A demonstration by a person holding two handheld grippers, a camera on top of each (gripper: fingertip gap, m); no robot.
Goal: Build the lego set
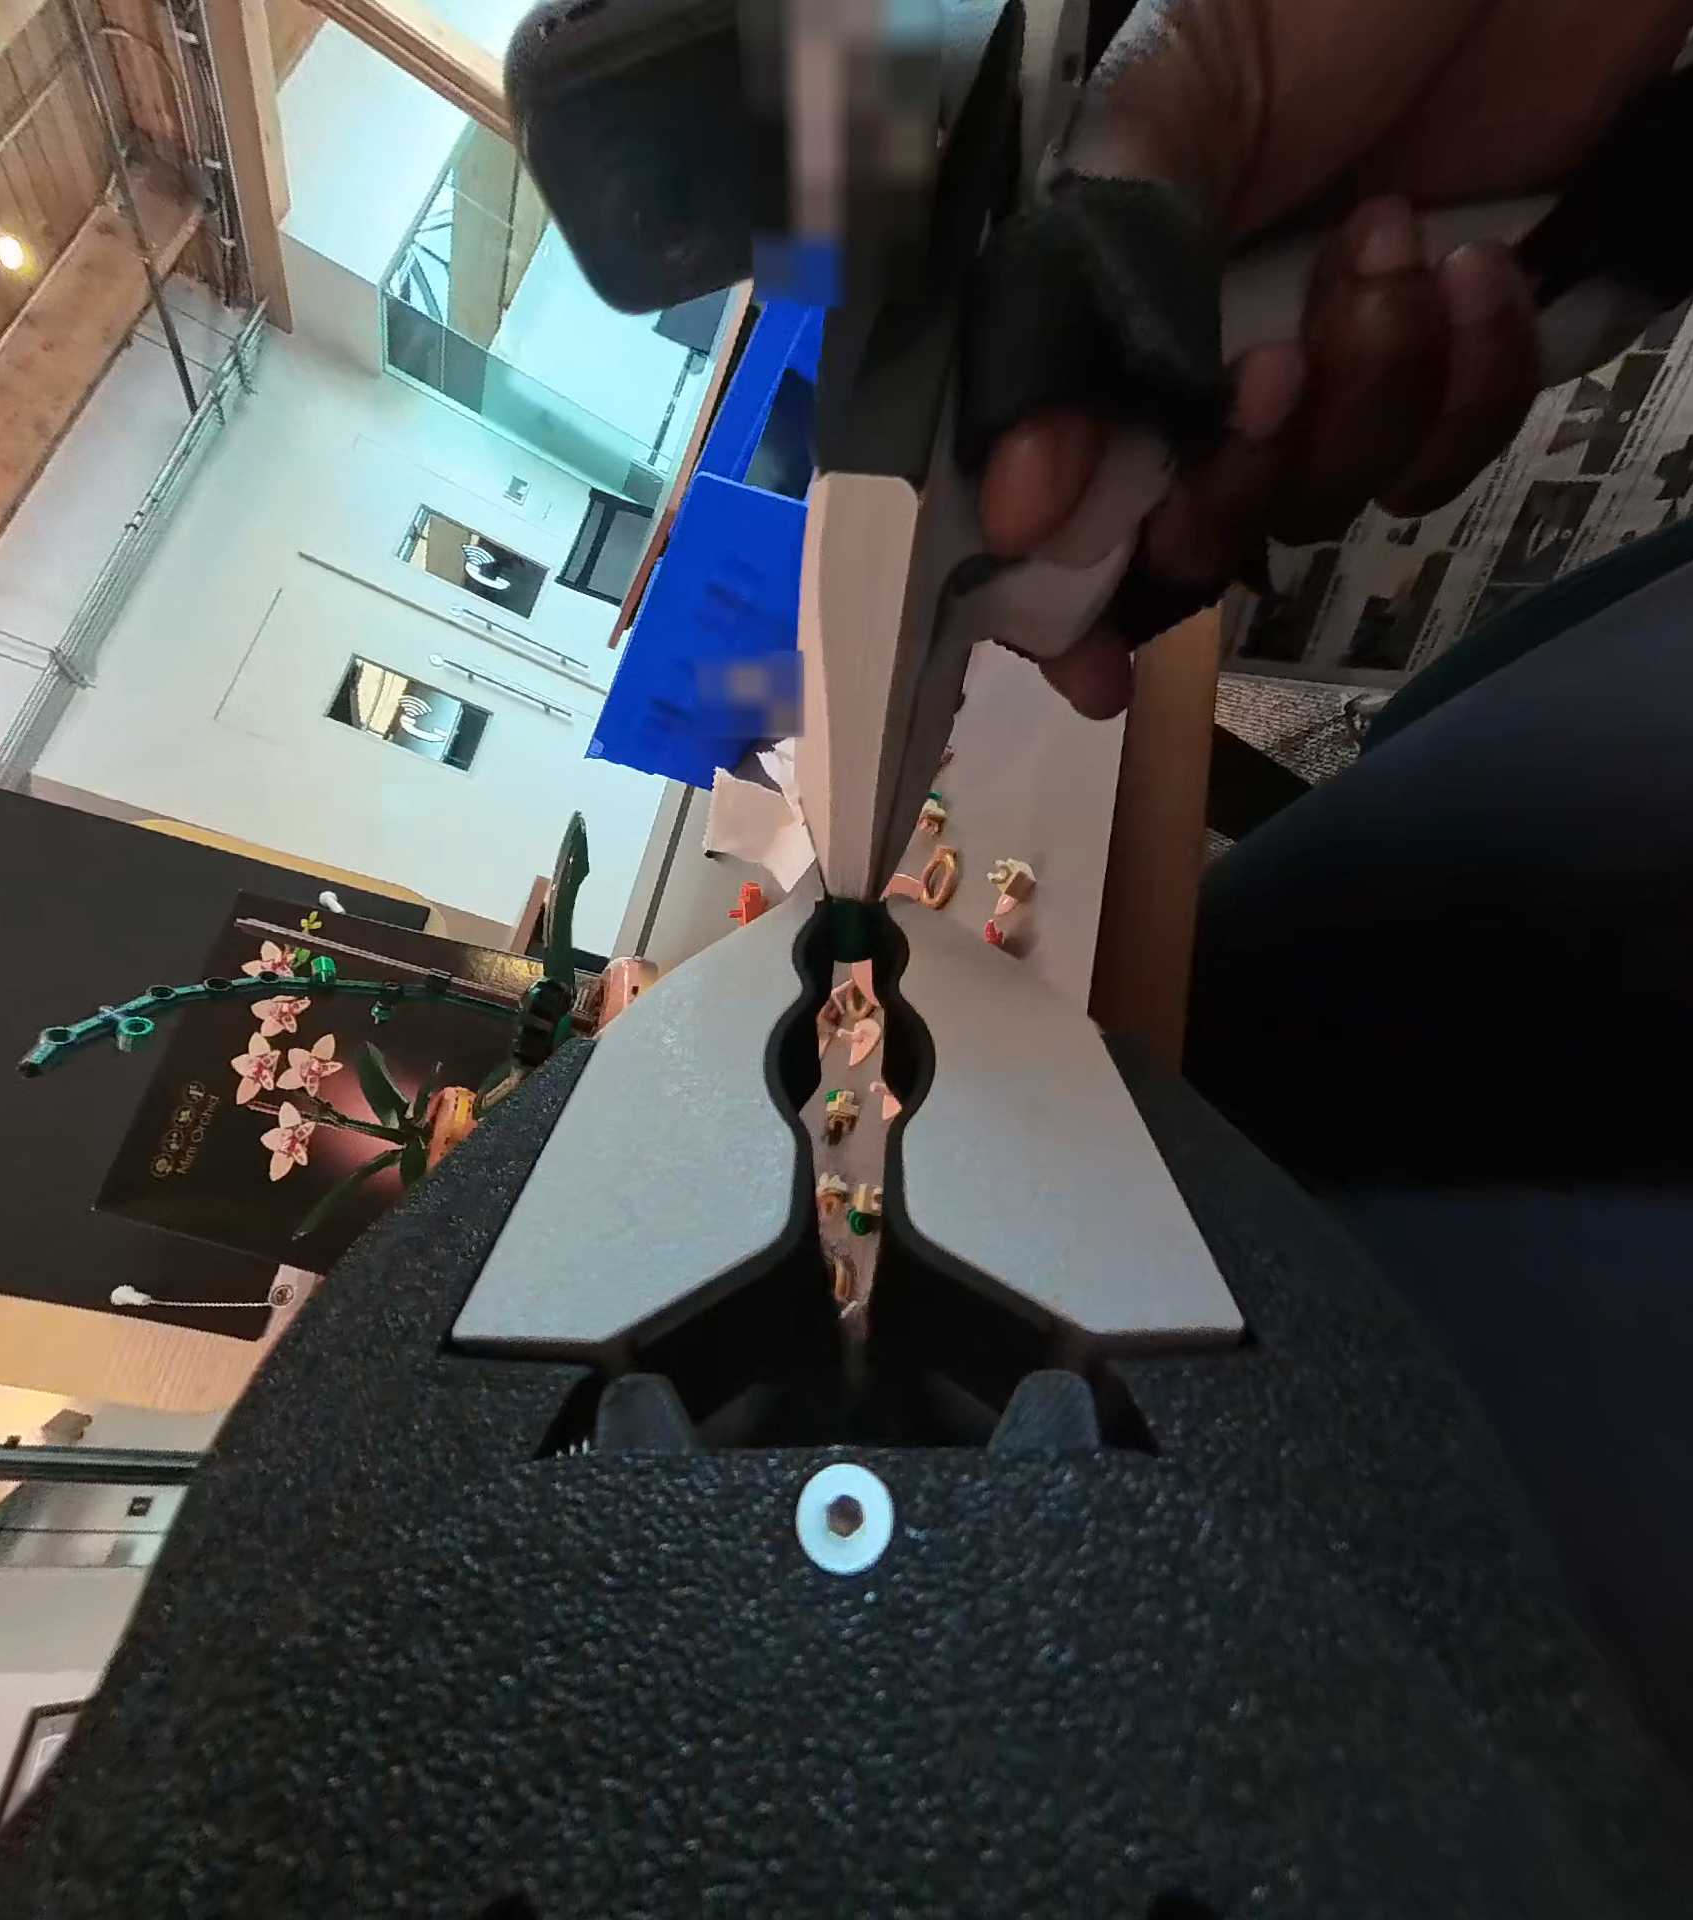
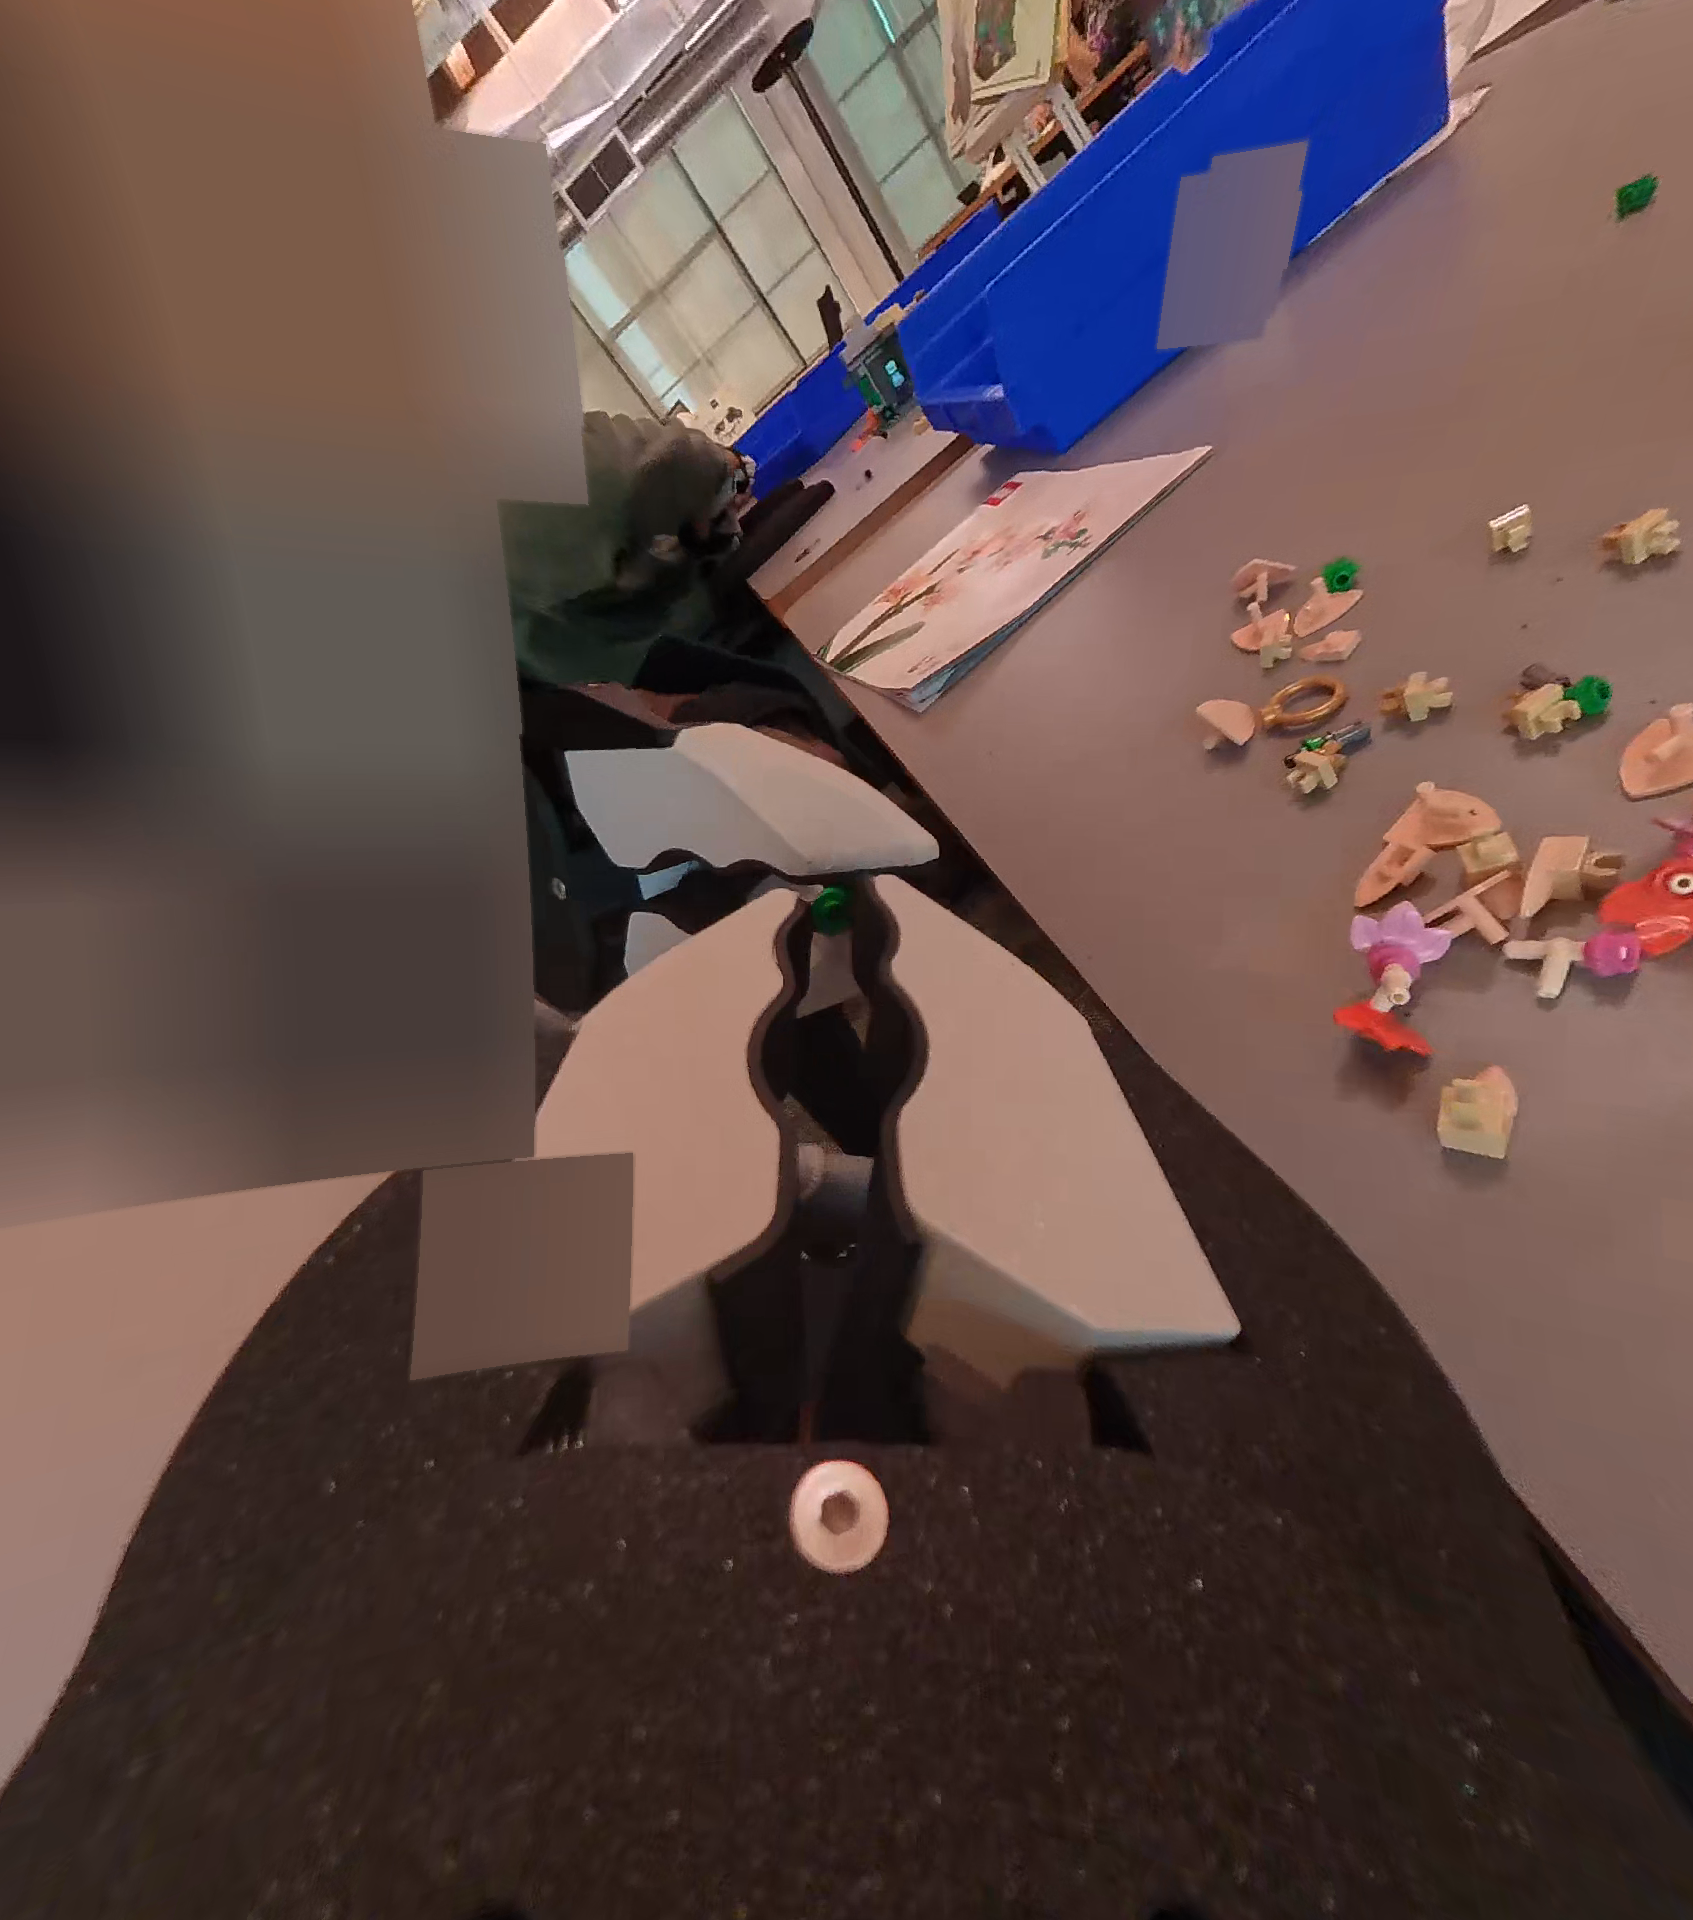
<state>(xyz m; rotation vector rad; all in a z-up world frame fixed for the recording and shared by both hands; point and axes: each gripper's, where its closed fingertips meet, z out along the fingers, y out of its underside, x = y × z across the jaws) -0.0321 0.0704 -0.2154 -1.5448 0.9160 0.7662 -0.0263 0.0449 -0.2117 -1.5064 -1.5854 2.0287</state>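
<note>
My left gripper (image 1: pixel 847 916) is shut on a small green piece (image 1: pixel 850 937) at its fingertips, held up off the table. My right gripper (image 2: pixel 829 896) is shut on a small green piece (image 2: pixel 829 911) too. The two grippers meet tip to tip: the right one (image 1: pixel 847 883) comes in from above in the left wrist view, held by a hand (image 1: pixel 1341 343). I cannot tell whether this is one piece or two joined. The built green orchid stem (image 1: pixel 198 1000) stands far left, in front of the set's box (image 1: pixel 302 1101).
Several loose tan, pink, red and green pieces (image 2: pixel 1507 790) lie scattered on the grey table (image 2: pixel 1133 935) to the right. An instruction booklet (image 2: pixel 1008 561) lies farther back, with blue bins (image 2: pixel 1081 312) behind it. The table edge (image 2: pixel 925 810) runs close by the grippers.
</note>
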